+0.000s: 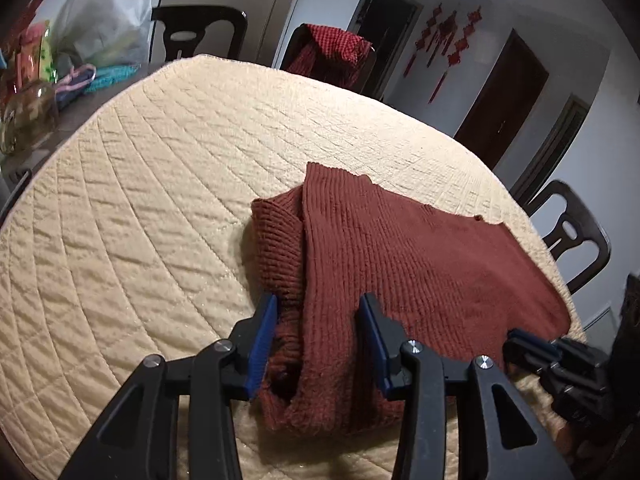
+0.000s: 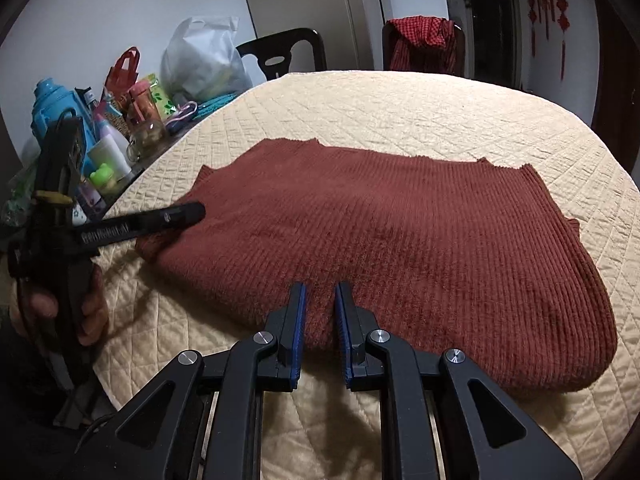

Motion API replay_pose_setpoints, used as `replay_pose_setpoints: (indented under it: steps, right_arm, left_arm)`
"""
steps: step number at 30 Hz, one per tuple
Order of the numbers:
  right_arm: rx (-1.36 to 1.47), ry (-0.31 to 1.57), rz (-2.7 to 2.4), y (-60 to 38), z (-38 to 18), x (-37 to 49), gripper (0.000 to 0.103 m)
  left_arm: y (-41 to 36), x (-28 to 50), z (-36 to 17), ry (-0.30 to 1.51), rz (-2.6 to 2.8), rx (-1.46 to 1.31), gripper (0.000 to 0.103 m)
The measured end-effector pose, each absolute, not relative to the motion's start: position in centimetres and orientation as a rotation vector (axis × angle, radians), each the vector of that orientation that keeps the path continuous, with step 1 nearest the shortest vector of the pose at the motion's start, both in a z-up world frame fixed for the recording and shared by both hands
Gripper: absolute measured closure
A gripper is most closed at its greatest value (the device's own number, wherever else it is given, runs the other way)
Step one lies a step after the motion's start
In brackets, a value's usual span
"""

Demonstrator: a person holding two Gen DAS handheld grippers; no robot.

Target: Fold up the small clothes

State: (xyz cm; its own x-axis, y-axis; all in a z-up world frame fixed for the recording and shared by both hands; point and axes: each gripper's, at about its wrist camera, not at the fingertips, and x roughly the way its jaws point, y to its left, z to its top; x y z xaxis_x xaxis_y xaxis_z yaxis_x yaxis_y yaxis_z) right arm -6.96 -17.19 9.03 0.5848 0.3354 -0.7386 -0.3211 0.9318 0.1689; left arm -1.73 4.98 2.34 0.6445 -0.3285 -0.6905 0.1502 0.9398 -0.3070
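A rust-red ribbed knit sweater lies on the cream quilted table cover, its left part folded over the body. My left gripper is open, its blue-padded jaws wide apart on either side of the folded near-left edge. It also shows in the right wrist view, lying over the sweater's left edge. My right gripper has its jaws close together, pinching a ridge of the sweater's near edge. It shows at the right edge of the left wrist view.
Bottles, a blue flask, bags and a white plastic bag crowd the table's left side. Dark chairs stand around the table; one carries a red checked cloth. The cover stretches far to the left.
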Motion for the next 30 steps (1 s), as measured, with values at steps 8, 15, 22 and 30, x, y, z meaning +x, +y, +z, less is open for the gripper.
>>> replay_pose_setpoints:
  steps: [8, 15, 22, 30]
  right_arm:
    - [0.006, 0.855, 0.365, -16.5, 10.0, -4.7, 0.088]
    - [0.055, 0.887, 0.341, -17.0, 9.7, -1.1, 0.088]
    - [0.088, 0.911, 0.349, -17.6, 9.0, -0.7, 0.089]
    - [0.062, 0.886, 0.427, -18.3, 9.2, -6.4, 0.088]
  left_arm:
    - [5.9, -1.4, 3.5, 0.806, -0.262, -0.270, 0.057]
    - [7.0, 1.6, 2.1, 0.875, -0.257, -0.350, 0.046]
    - [5.6, 3.0, 2.0, 0.864, -0.279, -0.367, 0.039]
    - [5.6, 0.3, 1.8, 0.866, -0.393, -0.475, 0.039]
